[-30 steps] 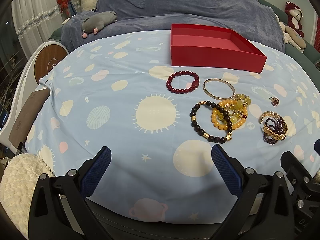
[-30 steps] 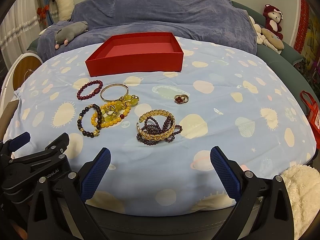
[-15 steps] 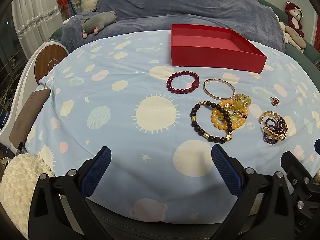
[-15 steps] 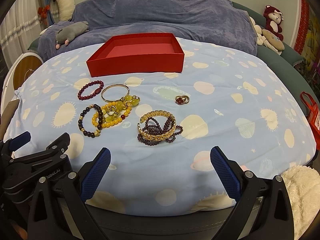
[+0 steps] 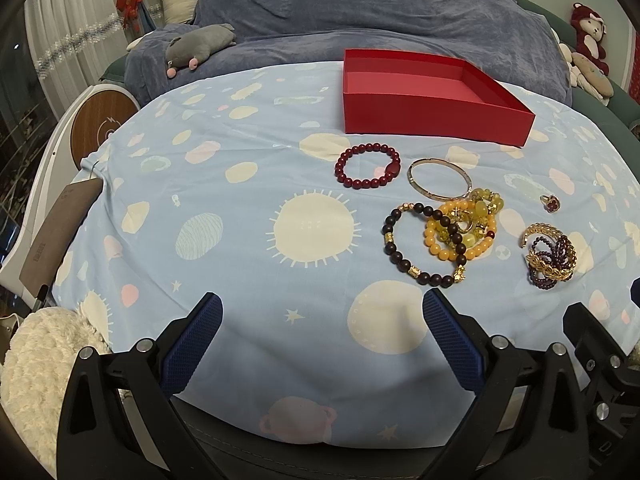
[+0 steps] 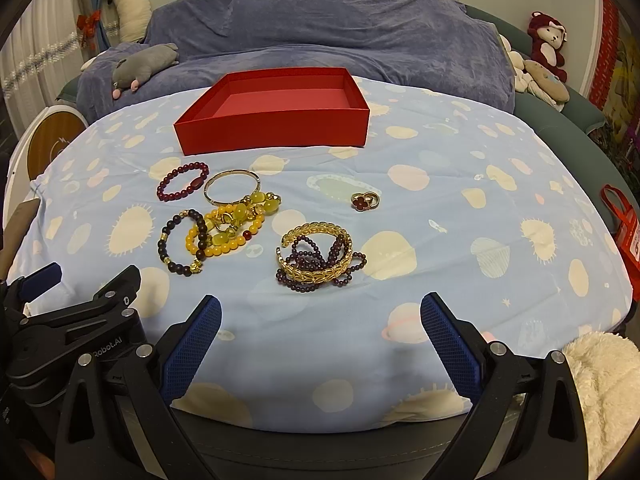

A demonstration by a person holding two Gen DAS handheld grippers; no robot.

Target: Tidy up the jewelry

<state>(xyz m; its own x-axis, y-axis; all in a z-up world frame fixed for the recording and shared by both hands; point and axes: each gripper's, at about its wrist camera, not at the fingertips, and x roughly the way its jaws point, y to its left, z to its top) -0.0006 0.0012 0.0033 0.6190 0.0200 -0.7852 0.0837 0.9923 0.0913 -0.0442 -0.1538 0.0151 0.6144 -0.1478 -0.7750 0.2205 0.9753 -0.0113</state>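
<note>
Jewelry lies loose on a light blue cloth printed with suns and planets (image 6: 460, 208), which covers a rounded table. An open, shallow red cardboard box (image 6: 276, 126) stands at the far side of the cloth; its interior shows no contents. Just in front of the box lie a dark red beaded bracelet (image 6: 183, 186) and, beside it, a thin gold metal bangle (image 6: 232, 186). Nearer the camera, the bangle touches a tangle of yellow and pale green beaded bracelets (image 6: 232, 227), which overlaps a dark brown beaded bracelet with gold spacers (image 6: 180, 247). To the right of this cluster, a wide gold leaf-pattern cuff (image 6: 316, 256) sits entwined with a dark purple beaded strand (image 6: 320, 262). A small gold ring with a red flower-shaped stone (image 6: 365, 200) rests apart, between the cuff and the box.

The left gripper (image 5: 322, 344) hangs over the near edge of the cloth, its blue-padded fingers (image 5: 192, 344) spread wide with nothing between them; the brown bracelet lies just ahead of its right finger. The right gripper (image 6: 320, 342) is likewise spread wide and holds nothing, with the cuff ahead of it.

Beyond the table lie a blue-grey blanket (image 6: 340, 28) and a grey plush animal (image 6: 144, 62).
</note>
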